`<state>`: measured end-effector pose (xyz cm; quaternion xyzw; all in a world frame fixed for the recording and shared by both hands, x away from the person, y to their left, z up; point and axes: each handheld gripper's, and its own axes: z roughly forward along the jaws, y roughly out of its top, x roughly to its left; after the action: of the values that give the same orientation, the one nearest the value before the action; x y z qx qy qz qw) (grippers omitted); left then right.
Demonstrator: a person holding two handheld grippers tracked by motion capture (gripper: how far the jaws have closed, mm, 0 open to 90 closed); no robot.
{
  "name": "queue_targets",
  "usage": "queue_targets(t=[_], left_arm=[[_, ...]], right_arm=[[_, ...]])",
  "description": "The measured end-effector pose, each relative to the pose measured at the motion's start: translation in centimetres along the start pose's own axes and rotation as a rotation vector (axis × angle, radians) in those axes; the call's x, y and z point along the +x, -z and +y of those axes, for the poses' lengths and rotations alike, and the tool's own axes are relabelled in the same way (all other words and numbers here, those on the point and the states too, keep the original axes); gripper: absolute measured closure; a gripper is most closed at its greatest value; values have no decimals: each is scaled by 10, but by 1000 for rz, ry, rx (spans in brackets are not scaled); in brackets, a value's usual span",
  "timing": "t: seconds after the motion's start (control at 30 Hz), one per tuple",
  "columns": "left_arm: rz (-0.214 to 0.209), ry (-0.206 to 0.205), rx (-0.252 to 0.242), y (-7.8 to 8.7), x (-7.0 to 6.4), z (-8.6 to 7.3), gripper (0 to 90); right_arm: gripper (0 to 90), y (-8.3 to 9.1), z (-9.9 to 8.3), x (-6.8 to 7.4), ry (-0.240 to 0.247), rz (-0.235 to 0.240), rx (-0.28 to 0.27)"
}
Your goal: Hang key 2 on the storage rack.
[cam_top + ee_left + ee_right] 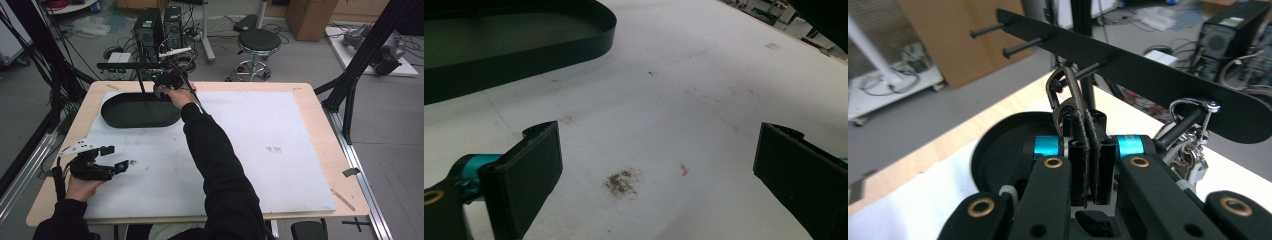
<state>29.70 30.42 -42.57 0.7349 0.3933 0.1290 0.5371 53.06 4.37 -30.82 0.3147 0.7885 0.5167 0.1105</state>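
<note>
Right tongs [1087, 150] are clenched on a metal carabiner [1064, 97], and they have it right up at the black peg bar [1148, 82], its loop hooked around, or just at, one of the pegs [1088, 70]; I cannot tell if it is fully over. So the step in hand looks like hanging the carabiner on that bar. Further along the bar, a second silver clip [1193, 107] already dangles from another peg.

From the high view, the right tongs [167, 82] reach to the bar [132, 65], which stands above the black oval tray [140, 111]. The left tongs [112, 159] wait released, jaws wide apart, over the white worktop [250, 145], well short of the tray.

Next move, I'd judge: seat the loop squarely on the peg, then ease the jaws off without dragging it back.

No brand or readable writing anywhere; only a small dark mark [273, 149] on the worktop, too tiny to read.
</note>
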Motion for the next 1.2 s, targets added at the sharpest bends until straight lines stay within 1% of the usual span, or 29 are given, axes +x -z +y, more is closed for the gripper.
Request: queue_targets(t=[0.03, 0.07, 0.1, 0.17, 0.23, 0.37, 0.43, 0.53, 0.63, 0.67, 0.7, 0.77, 0.87, 0.97, 1.03, 1.07, 1.1, 1.17, 1.2], left_arm=[[1, -1, 0, 0, 0, 0, 60], [0, 0, -1, -1, 0, 0, 60], [0, -2, -1, -1, 0, 0, 60], [0, 1, -1, 0, 1, 0, 60], [1, 1, -2, 0, 1, 0, 60], [0, 6, -6, -1, 1, 0, 60], [1, 3, -5, 0, 1, 0, 60], [2, 3, -6, 0, 2, 0, 60], [0, 4, -6, -1, 2, 0, 60], [2, 5, -5, -1, 2, 0, 60], [1, 5, -6, -1, 1, 0, 60], [0, 1, -3, -1, 1, 0, 60], [3, -4, -2, -2, 1, 0, 60], [3, -1, -3, -1, 0, 0, 60], [1, -1, -2, -1, 1, 0, 60], [3, -2, -2, -2, 1, 0, 60], [2, -2, -1, -2, 1, 0, 60], [2, -1, 1, -2, 1, 0, 60], [1, 0, 2, -2, 1, 0, 60]], right_arm=[[891, -2, -1, 2, 13, -23, 3], [890, -3, -1, 2, 21, -36, 1], [890, -4, -1, 3, 17, -41, 1], [890, -7, -1, 6, 27, -72, -3], [890, -10, 1, 8, 37, -90, 0], [890, -16, 6, 12, 41, -114, -5], [890, -19, 8, 14, 47, -140, -8], [889, -21, 7, 12, 24, -139, -4], [872, -20, 7, 14, 25, -133, 8], [843, -20, 7, 14, 21, -125, 14], [783, -18, 7, 14, 8, -107, 17], [720, -13, 8, 15, -1, -89, 24], [639, -5, 10, 19, 28, -84, 18], [509, 2, 9, 18, 45, -71, 11], [427, 6, 6, 14, 36, -68, 12], [383, 8, 5, 12, 39, -55, 10], [318, 10, 4, 10, 41, -24, 8], [224, 13, 1, 11, 61, -15, 3], [197, 15, 0, 11, 75, -10, 9]])
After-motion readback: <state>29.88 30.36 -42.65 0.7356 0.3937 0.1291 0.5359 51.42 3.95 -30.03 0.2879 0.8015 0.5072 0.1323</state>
